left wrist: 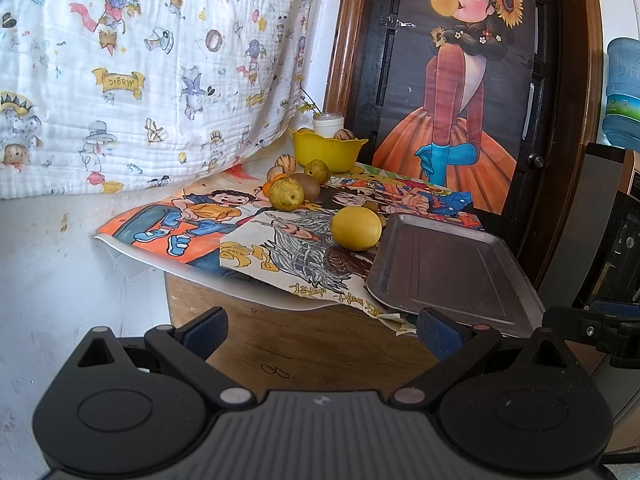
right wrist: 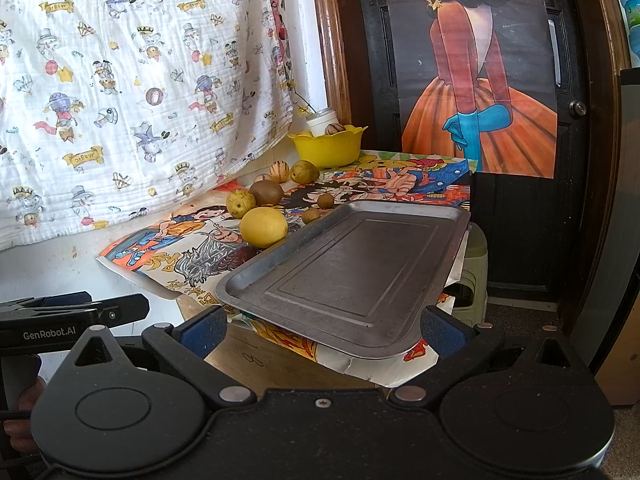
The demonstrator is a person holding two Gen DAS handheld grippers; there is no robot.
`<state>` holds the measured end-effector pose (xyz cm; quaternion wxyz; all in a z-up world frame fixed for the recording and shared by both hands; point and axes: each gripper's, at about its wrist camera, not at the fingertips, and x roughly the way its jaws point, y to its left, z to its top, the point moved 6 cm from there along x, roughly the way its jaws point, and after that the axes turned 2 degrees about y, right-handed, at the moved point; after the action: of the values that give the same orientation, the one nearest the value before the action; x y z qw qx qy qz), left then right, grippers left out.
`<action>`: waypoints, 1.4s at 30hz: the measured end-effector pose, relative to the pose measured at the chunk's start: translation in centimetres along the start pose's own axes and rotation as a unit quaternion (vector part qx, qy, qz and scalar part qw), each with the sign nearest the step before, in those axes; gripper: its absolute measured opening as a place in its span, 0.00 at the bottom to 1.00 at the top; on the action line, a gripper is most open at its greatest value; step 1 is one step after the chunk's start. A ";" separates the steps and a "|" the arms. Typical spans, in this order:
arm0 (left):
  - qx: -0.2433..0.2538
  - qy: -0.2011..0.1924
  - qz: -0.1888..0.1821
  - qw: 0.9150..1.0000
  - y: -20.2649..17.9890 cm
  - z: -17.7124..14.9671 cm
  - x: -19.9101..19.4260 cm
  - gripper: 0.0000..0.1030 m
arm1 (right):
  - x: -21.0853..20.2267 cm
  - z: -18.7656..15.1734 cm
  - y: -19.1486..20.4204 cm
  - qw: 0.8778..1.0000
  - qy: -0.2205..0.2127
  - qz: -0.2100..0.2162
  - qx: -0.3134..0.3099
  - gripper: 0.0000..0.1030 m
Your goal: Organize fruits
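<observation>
Your left gripper (left wrist: 320,332) hangs wide open and empty over the bare wood, and your right gripper (right wrist: 320,330) is just as open, its fingers either side of the near end of the metal tray (right wrist: 400,208). Ahead of both, the tray sits empty. Just beyond its left rim lies the big yellow lemon (right wrist: 263,227), with the greenish fruit (right wrist: 240,203) and the kiwi (right wrist: 267,193) behind it, and the yellow bowl (right wrist: 326,148) furthest back. Nothing's picked yet, so this looks like the opening reach. The lemon's nearest; it's round, so close squarely across its middle.
</observation>
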<state>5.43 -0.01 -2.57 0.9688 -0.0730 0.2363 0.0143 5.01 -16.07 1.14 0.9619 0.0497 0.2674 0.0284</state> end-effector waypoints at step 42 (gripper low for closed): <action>0.013 0.042 -0.006 0.999 -0.1 8.7 8.6 1.00 | 9.4 12.4 -2.3 0.986 0.015 0.098 -0.137 0.99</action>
<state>17.06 1.15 1.13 0.9591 -0.0623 0.2761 0.0027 19.53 -18.61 6.64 0.9480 -0.0573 0.2691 0.1600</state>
